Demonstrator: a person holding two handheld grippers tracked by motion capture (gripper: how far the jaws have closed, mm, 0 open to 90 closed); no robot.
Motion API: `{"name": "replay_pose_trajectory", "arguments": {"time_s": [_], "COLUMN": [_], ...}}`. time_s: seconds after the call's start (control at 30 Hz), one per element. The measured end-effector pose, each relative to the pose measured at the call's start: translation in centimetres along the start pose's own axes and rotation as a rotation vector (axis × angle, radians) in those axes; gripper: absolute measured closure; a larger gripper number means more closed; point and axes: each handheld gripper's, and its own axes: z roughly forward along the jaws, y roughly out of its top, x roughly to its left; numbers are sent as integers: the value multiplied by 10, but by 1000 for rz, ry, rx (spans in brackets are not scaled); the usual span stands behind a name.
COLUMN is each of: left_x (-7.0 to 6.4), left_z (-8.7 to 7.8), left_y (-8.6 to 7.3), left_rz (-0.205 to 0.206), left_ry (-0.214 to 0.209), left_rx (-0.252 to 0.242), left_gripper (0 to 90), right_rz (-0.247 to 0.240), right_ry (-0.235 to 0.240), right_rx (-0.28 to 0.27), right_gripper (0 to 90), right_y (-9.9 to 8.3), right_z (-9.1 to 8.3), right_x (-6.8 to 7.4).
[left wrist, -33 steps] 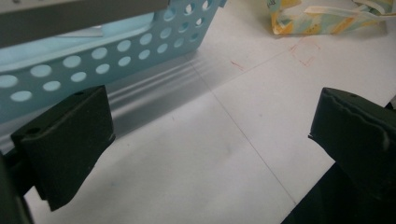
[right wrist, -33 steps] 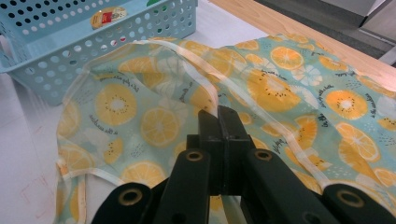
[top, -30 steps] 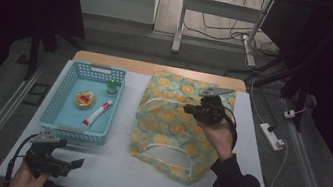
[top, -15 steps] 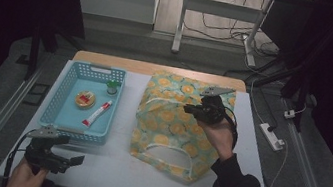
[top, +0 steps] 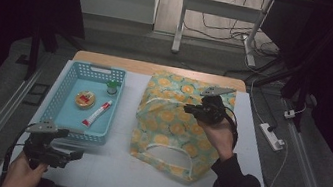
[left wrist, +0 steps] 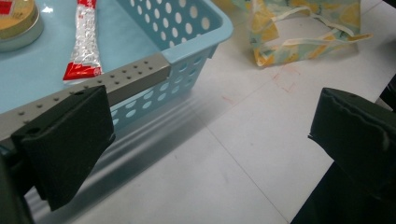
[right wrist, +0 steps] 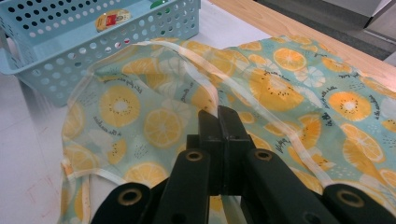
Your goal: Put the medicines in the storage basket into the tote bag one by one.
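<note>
In the high view, the bag (top: 174,125) is lying flat on the table (top: 112,166), just right of the blue basket (top: 71,78). The right gripper (top: 191,109) is sitting over the bag; the left gripper (top: 75,153) is hovering below the basket.

In the left gripper view, its fingers (left wrist: 70,140) are standing wide open beside the basket (left wrist: 187,42).

In the right gripper view, the fingers (right wrist: 219,126) are closed, pinching the bag's white strap (right wrist: 210,74)

Open white table (top: 107,165) is left along the near edge, between the blue basket (top: 66,88) and the orange-print bag (top: 169,124). Passage leftward is blocked by the basket's wall, rightward by the bag.
</note>
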Motion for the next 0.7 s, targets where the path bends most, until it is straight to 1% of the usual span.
{"name": "replay_pose_trajectory", "arguments": {"time_s": [0.13, 0.2, 0.23, 0.27, 0.37, 0.43, 0.6, 0.7], "left_x": [2, 2, 3, 4, 10, 13, 19, 23], "left_z": [-3, -4, -6, -6, -6, -4, 0, 3], "left_y": [6, 8, 12, 13, 18, 21, 29, 34], "left_rz": [15, 17, 22, 14, -8, -17, -22, -29], "left_ry": [10, 14, 20, 25, 18, 24, 39, 50], "left_rx": [-28, -32, -46, -51, -68, -67, -70, -54], "left_gripper": [0, 0, 0, 0, 0, 0, 0, 0], "right_rz": [-1, 0, 0, -1, -1, 0, 1, 0], "right_ry": [0, -1, -1, -1, -1, -1, -1, -1], "right_rx": [3, 2, 2, 3, 3, 3, 4, 5], "right_gripper": [900, 900, 900, 900, 900, 900, 900, 900], "right_y": [0, 0, -1, -1, -1, -1, -1, -1], "right_z": [0, 0, 1, 1, 1, 1, 1, 2], "right_x": [0, -1, -1, -1, -1, -1, -1, -1]}}
